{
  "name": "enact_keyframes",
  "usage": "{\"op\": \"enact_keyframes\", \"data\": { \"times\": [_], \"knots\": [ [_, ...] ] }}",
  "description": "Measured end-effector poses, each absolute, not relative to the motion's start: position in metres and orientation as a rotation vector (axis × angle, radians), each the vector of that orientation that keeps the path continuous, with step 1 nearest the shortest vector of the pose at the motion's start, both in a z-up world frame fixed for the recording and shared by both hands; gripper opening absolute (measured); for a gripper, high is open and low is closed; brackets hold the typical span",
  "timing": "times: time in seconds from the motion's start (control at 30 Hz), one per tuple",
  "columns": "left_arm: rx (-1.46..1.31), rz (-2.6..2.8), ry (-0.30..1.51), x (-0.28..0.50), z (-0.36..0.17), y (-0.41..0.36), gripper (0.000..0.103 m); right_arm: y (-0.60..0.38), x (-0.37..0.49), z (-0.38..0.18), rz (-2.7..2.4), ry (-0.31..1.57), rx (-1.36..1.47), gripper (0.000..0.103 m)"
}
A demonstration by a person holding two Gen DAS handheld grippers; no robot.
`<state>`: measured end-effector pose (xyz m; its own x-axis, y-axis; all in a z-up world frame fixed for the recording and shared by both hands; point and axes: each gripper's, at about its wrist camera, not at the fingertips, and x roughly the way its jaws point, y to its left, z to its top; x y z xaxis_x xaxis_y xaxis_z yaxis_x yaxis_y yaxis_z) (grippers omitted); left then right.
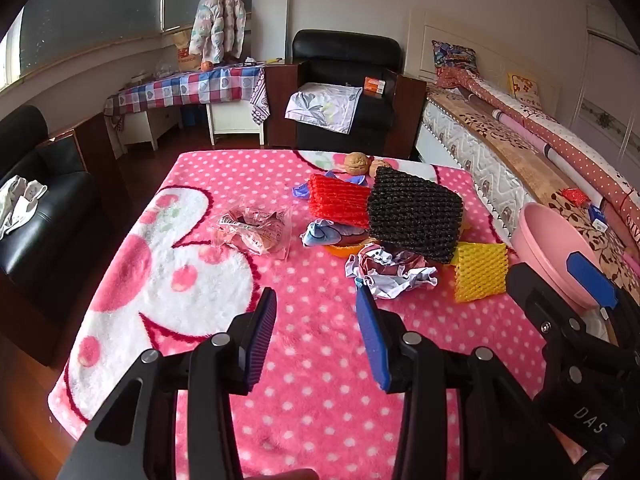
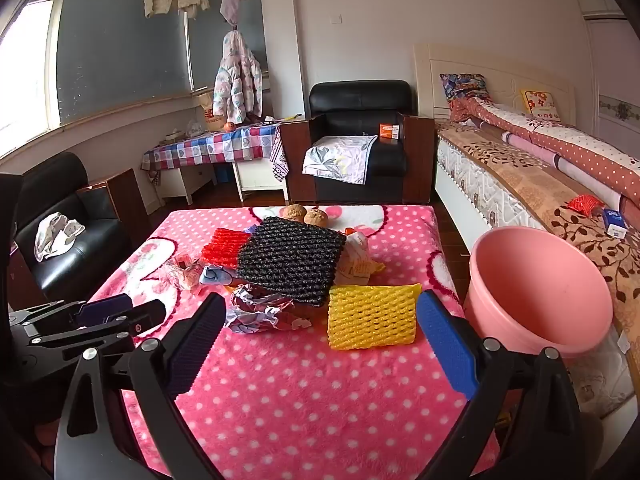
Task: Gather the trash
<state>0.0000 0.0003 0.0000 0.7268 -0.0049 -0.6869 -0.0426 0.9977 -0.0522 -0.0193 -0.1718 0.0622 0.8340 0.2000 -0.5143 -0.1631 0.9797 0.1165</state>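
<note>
Trash lay heaped mid-counter on the pink dotted blanket point(image 2: 320, 400): a yellow net point(image 2: 372, 316) nearest me, crumpled paper point(image 2: 260, 312) just left of it, a black net point(image 2: 292, 264) partly over both, a red net point(image 2: 224, 248) behind, and a clear wrapper point(image 1: 252, 228) off to the left. My right gripper point(image 2: 316, 344) stood at its widest and held nothing, lined up short of the yellow net. My left gripper point(image 1: 316, 332) was part open, also empty, short of the paper. The pink bin point(image 2: 540, 292) sat at the counter's right edge, close to the yellow net.

I judged the yellow net the first pick: it was clear on my side and nearest the bin. I needed to come in low, straddle its short width, and close gently, since foam net squashes and can slip. I also had to watch the black net's overlapping edge, which could drag along, and keep the left gripper clear of the right one's path.
</note>
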Motion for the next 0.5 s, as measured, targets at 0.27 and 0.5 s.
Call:
{"op": "enact_keyframes", "data": {
  "times": [0.27, 0.5],
  "knots": [
    [-0.065, 0.021, 0.759, 0.0001, -0.0001, 0.0002, 0.041, -0.1716, -0.0188, 0.0618, 0.193, 0.55, 0.069, 0.097],
    [-0.065, 0.021, 0.76, 0.0001, -0.0001, 0.0002, 0.041, -0.172, -0.0191, 0.0619, 0.193, 0.552, 0.069, 0.097]
  ]
}}
